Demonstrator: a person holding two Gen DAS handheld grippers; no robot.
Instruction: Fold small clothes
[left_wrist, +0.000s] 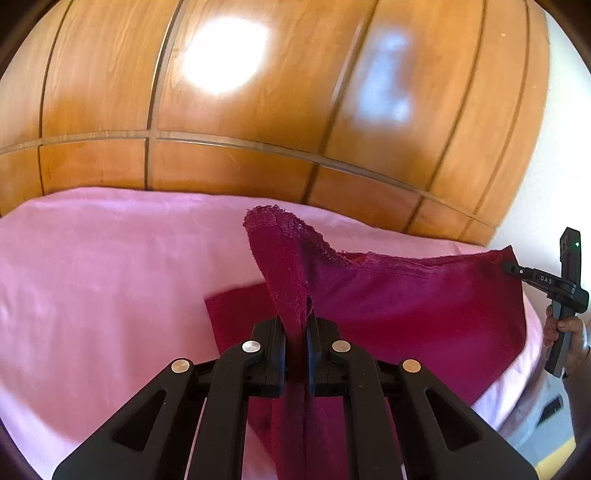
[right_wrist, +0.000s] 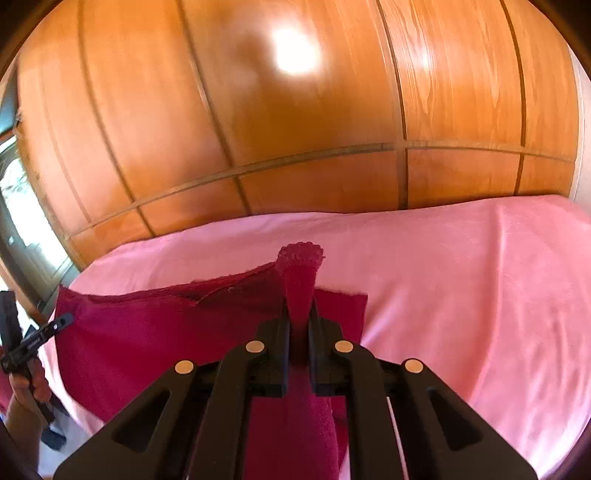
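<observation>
Each tool, the left tool (left_wrist: 295, 332) and right tool (right_wrist: 299, 332), is clenched on a top corner of the soft, light red cloth (left_wrist: 406, 306), which sags limply over the bed (left_wrist: 92, 277).

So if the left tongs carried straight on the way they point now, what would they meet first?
Probably the pink sheet on the bed, beyond the magenta cloth pinched in the left tongs. They angle downward, so the wooden wardrobe behind looks less likely, though depth is unclear.
</observation>
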